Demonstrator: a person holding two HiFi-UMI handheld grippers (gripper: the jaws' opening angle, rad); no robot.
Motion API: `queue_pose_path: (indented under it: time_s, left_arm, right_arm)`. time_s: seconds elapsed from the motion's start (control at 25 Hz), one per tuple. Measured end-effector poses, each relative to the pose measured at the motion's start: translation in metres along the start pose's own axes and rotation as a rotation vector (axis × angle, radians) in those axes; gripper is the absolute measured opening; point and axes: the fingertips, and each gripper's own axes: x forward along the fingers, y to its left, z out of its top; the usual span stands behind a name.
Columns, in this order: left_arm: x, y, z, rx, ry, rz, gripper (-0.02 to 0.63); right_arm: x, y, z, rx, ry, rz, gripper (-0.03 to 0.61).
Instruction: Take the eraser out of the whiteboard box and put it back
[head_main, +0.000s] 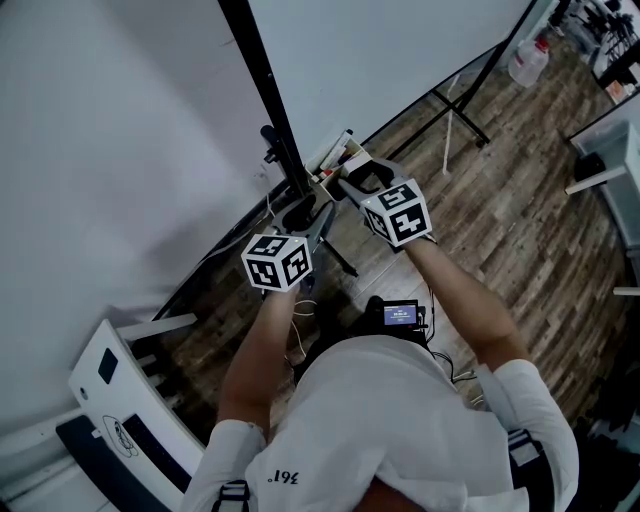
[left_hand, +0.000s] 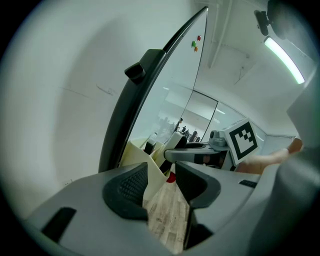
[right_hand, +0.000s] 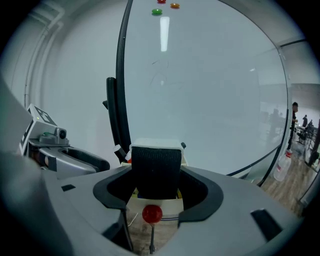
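**A:** What is to be noted on the left?

**B:** The left gripper (left_hand: 165, 197) is held with its jaws apart, and nothing is pressed between them. A corner of the cream whiteboard box (left_hand: 135, 152) is seen just beyond its tips, beside the dark post (left_hand: 132, 107) of the whiteboard (right_hand: 210, 90).

**A:** And where is the eraser (right_hand: 156, 172) found?

**B:** It is clamped in the right gripper (right_hand: 153, 202), whose jaws stand wide against its two sides. It is carried just above the open top of the box. Whether its lower end is fully clear of the rim cannot be told.

**A:** How may it be expected to handle?

**B:** It is judged light. The dark felt will probably give under pressure, while the pale back should be stiff and smooth. It is best taken across its short width on the hard edges, as is done now. A hold on the felt alone could be expected to slip.

**A:** Which way is it pointed?

**B:** The felt face is turned toward the right gripper's camera, with the pale edge uppermost. From the left gripper view, the long axis is judged roughly upright and leaned a little.
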Motion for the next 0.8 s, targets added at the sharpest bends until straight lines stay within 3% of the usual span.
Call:
queue_pose_path:
  time_s: [0.8]
  left_arm:
    - [-0.012,-0.028,0.025,0.028,-0.060,-0.048,0.163]
  right_arm:
    - [-0.052,-0.011,0.031,0.005,-0.117,-0.068,0.275]
